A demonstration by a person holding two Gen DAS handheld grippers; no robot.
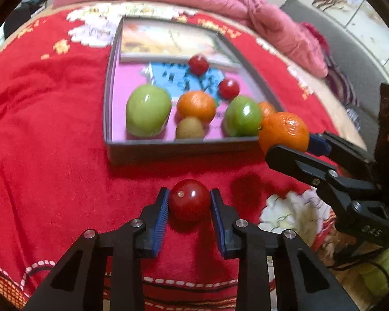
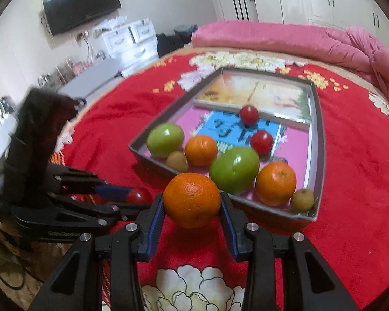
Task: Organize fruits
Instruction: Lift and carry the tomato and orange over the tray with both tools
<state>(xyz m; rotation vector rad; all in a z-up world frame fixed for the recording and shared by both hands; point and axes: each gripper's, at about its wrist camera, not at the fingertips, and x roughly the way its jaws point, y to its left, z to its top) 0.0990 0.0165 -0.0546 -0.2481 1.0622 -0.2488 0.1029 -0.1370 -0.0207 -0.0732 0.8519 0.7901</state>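
Tray [image 1: 109,140] already holds most fruit; outside it, our left gripper [image 1: 189,204] pinches a tomato [image 1: 189,199], right gripper [image 2: 192,204] an orange [image 2: 192,199].

Hiding most of the tomato [image 2: 138,195] behind the left gripper [image 2: 124,194] in the right view; half covering an orange [image 1: 266,108] behind an apple [image 1: 242,116] in the left view.
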